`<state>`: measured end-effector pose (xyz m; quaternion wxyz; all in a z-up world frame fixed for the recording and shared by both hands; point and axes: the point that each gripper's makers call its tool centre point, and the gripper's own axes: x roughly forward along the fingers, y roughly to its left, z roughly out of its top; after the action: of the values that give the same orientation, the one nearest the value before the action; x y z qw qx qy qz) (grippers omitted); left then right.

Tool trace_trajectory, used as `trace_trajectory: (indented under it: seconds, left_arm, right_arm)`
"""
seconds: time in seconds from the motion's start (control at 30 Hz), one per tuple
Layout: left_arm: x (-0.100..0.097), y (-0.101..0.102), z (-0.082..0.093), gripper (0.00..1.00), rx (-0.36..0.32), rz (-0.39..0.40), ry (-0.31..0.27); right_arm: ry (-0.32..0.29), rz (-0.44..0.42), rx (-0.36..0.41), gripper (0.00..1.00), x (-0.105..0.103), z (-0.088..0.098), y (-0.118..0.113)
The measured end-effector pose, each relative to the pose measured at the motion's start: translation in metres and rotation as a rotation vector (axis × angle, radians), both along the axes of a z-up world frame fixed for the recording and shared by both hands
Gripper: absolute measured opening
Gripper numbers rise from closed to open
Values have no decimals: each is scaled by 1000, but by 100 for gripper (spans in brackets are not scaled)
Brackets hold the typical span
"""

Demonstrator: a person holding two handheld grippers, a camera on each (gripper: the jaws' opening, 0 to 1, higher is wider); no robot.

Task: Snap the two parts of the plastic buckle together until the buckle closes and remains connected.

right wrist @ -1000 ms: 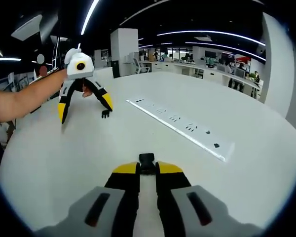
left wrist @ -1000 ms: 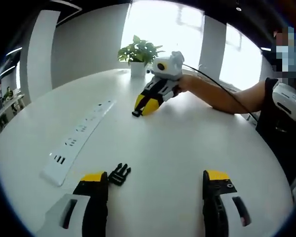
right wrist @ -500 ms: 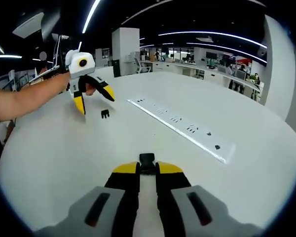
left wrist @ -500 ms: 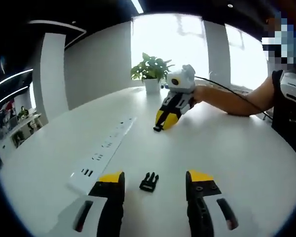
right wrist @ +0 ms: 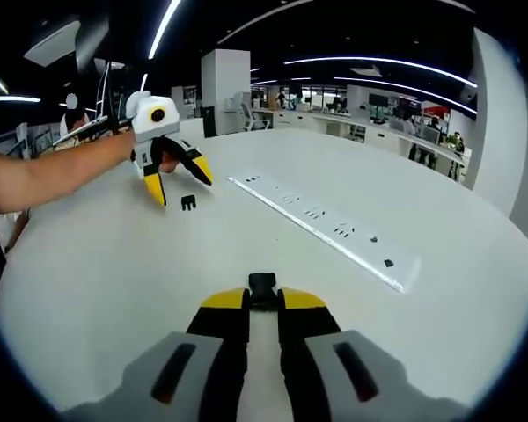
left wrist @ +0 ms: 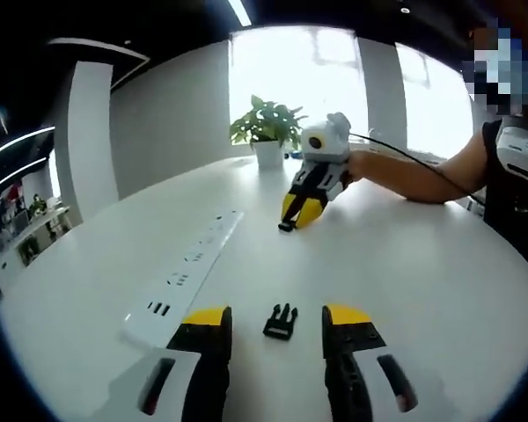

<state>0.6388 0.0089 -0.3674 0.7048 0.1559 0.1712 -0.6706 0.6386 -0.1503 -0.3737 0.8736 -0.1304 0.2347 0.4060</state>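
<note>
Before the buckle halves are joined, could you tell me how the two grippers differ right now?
The left gripper is open, its jaws either side of a buckle part lying on the table. The right gripper is shut on the other buckle part. Both have yellow-tipped black jaws.

Left tongs (left wrist: pixel 277 318) spread around buckle half (left wrist: pixel 281 322) on table (left wrist: pixel 405 264)

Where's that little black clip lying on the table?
In the left gripper view, the clip lies on the table between the open left gripper, right of the power strip.
</note>
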Motion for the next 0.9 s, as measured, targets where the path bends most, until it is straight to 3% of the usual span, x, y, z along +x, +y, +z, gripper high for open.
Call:
trace_trajectory:
  seconds: [0.17, 0.9]
  left_arm:
    - [-4, -2, 2, 29, -27, -20, 19]
    - [-1, 2, -11, 23, 25, -45, 18]
  right_arm:
    - [-9, 9, -4, 11, -1, 0, 1]
    - [-16, 12, -2, 11, 1, -1, 2]
